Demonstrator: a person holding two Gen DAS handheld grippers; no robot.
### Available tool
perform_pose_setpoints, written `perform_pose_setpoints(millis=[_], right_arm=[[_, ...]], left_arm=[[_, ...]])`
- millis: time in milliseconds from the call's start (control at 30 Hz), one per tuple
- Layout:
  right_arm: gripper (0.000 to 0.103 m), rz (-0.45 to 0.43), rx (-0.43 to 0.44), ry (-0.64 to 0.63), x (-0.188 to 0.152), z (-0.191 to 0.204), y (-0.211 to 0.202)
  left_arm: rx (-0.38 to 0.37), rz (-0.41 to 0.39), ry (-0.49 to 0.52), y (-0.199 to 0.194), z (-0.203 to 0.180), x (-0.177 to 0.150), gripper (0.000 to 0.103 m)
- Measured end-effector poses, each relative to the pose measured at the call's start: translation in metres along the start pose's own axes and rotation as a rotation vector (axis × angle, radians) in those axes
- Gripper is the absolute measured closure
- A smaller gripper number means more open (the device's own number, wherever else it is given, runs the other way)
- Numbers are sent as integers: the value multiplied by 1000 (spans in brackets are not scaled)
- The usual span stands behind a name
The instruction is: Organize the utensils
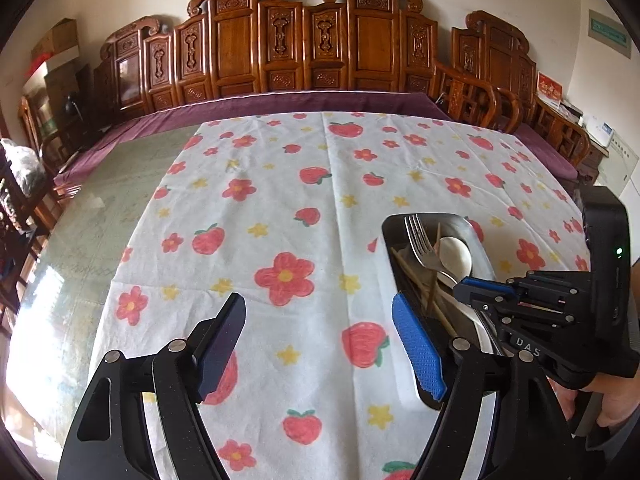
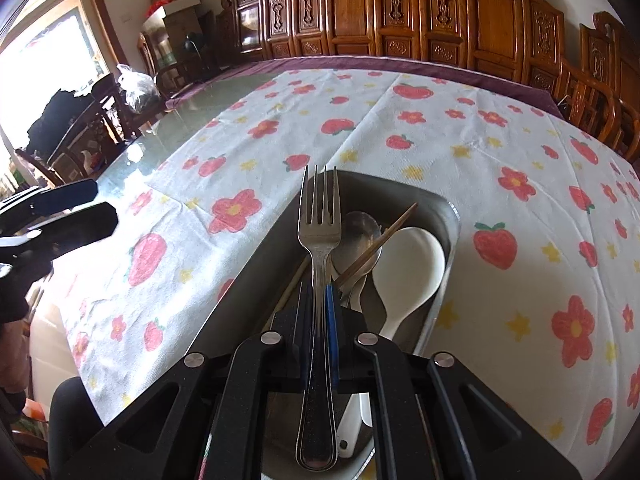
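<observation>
A steel tray (image 2: 452,220) lies on the flowered tablecloth and holds a white ceramic spoon (image 2: 412,264), a metal spoon (image 2: 358,232) and wooden chopsticks (image 2: 384,240). My right gripper (image 2: 319,300) is shut on a metal fork (image 2: 320,232), held over the tray with its tines pointing away. In the left wrist view the tray (image 1: 476,236), the fork (image 1: 420,244) and the right gripper (image 1: 476,286) show at the right. My left gripper (image 1: 320,344) is open and empty above the cloth, left of the tray.
The flowered tablecloth (image 1: 280,200) covers a glass-topped table (image 1: 120,184). Carved wooden chairs (image 1: 304,40) line the far side. More chairs and a bag (image 2: 136,84) stand at the left near a bright window.
</observation>
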State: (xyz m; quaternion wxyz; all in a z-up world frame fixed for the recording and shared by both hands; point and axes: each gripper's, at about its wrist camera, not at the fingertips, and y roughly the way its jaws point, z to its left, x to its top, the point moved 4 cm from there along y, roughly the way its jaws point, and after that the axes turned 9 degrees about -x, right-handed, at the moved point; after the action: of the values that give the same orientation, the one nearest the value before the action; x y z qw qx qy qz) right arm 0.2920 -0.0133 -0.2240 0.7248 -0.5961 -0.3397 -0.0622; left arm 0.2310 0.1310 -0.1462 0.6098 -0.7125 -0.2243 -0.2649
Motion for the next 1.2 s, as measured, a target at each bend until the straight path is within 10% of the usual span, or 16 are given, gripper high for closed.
perform_pose_setpoints(millis=[533, 1000, 1200], right_arm=[[91, 67, 68, 18, -14, 18, 22], [91, -105, 10, 19, -13, -10, -51], [51, -208, -58, 67, -26, -39, -109]], left_arm=[[4, 7, -6, 2, 8, -4, 30], [-7, -28, -2, -18, -15, -3, 25], [-31, -58, 7, -36, -42, -3, 10]])
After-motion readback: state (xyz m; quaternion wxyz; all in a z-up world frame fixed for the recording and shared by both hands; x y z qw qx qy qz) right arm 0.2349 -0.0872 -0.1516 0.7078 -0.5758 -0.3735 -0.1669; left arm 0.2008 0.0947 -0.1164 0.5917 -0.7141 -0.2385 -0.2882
